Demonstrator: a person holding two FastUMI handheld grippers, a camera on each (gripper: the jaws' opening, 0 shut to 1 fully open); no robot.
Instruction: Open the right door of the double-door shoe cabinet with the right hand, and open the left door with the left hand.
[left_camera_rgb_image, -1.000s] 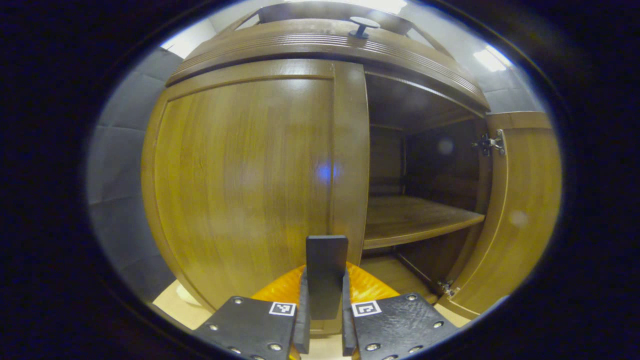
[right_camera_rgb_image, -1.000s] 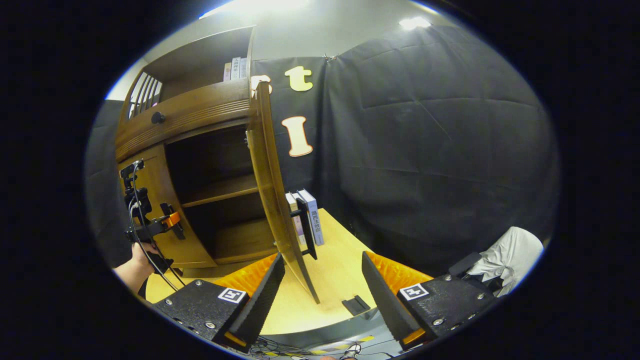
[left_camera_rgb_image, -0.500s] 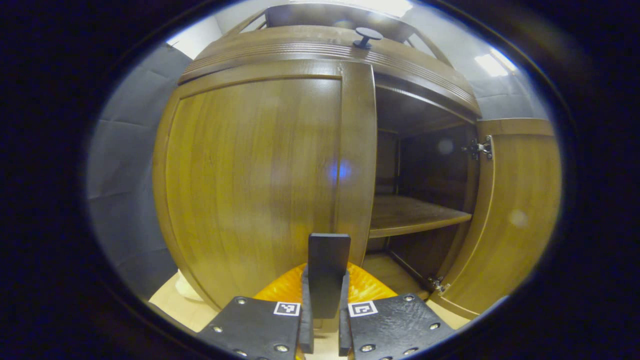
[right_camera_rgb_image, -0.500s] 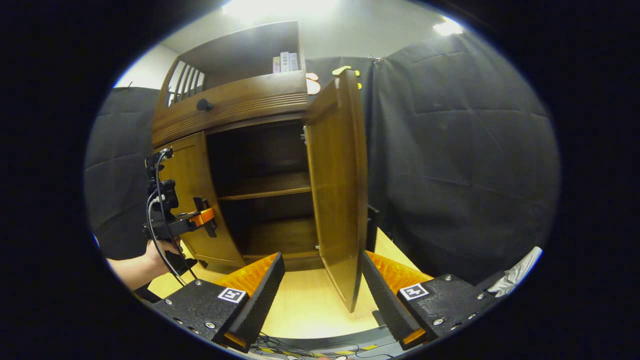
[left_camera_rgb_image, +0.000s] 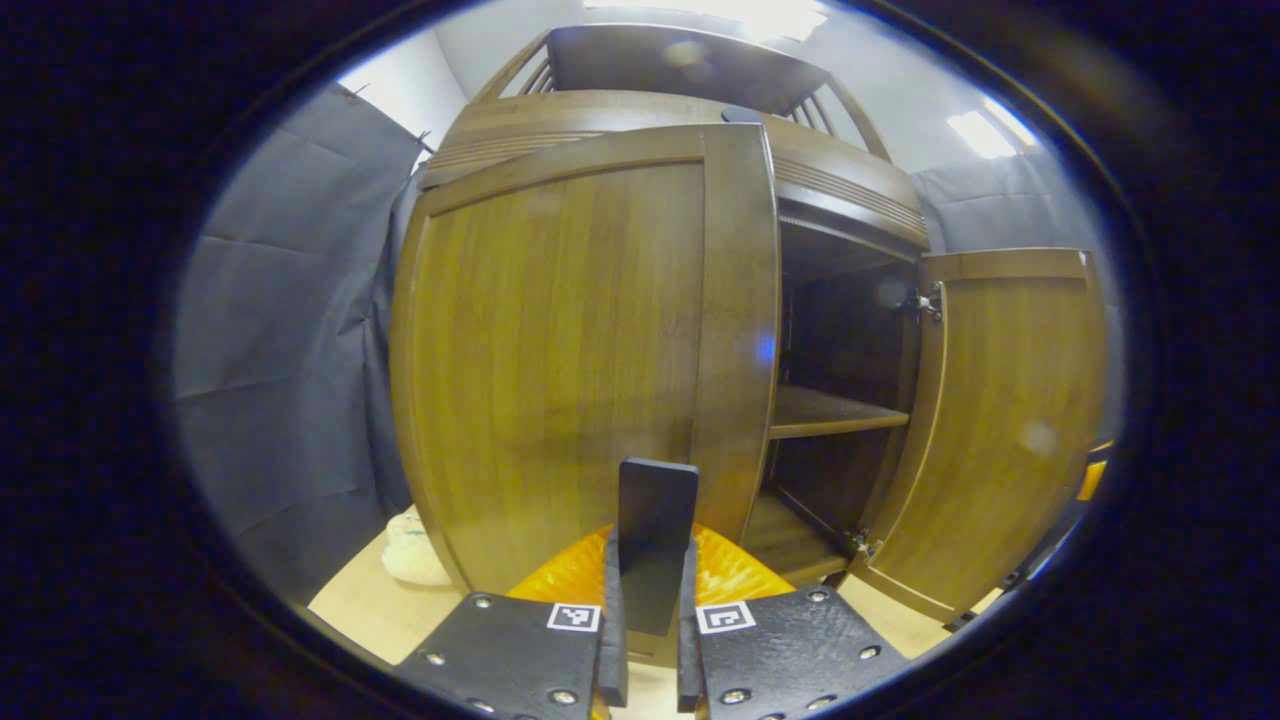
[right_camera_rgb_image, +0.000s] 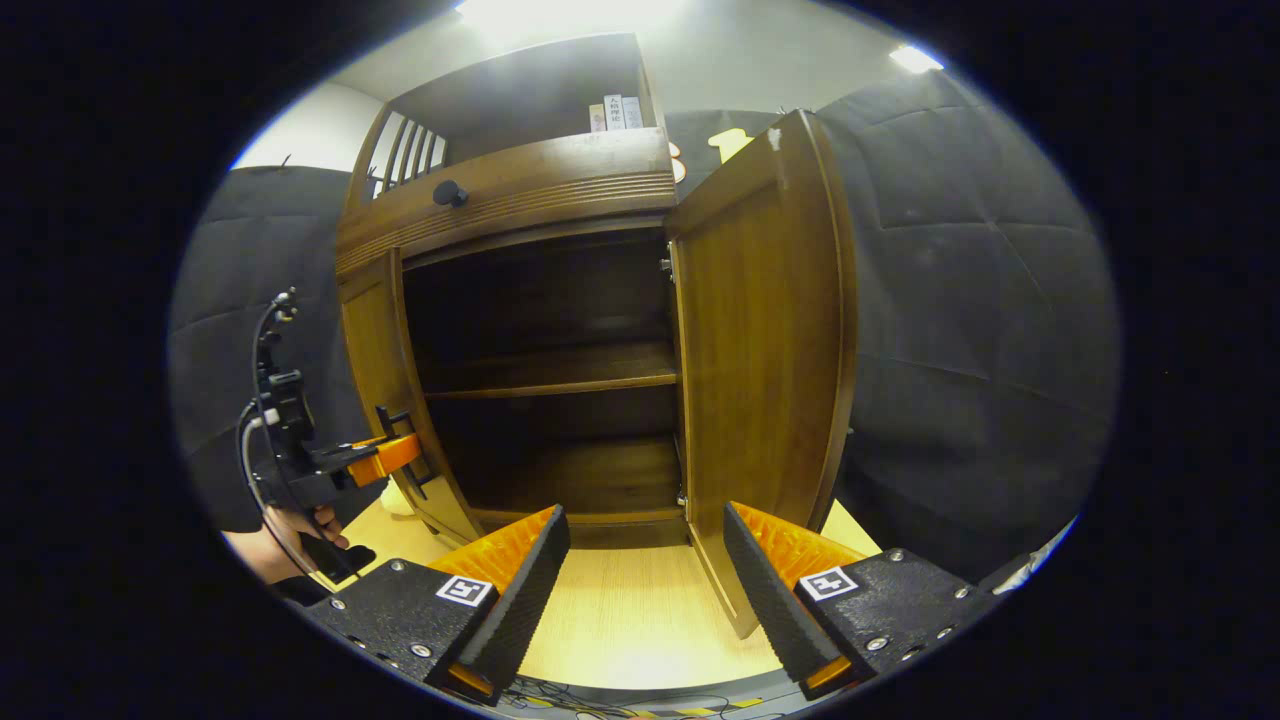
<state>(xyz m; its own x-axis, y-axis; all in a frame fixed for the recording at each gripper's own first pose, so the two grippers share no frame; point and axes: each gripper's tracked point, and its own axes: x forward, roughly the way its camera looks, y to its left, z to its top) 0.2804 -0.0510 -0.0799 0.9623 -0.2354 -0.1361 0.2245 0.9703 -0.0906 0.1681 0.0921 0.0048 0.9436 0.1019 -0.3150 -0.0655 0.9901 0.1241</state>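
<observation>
Clamping the left door's black handle (left_camera_rgb_image: 655, 530), the left gripper (left_camera_rgb_image: 648, 640) risked slipping off mid-swing on the narrow grip, while the right gripper (right_camera_rgb_image: 640, 590) hung wide open, empty, beside the opened right door (right_camera_rgb_image: 765, 350).

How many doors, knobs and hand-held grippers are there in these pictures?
Doors: 2, the left door and the right door.
Drawer knob: 1.
Hand-held grippers: 2, the left and the right.
Total: 5.

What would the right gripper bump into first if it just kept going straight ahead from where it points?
Probably the cabinet's open interior: the open right gripper aims just left of the open right door, likely meeting the bottom ledge first; depth is unclear.
</observation>
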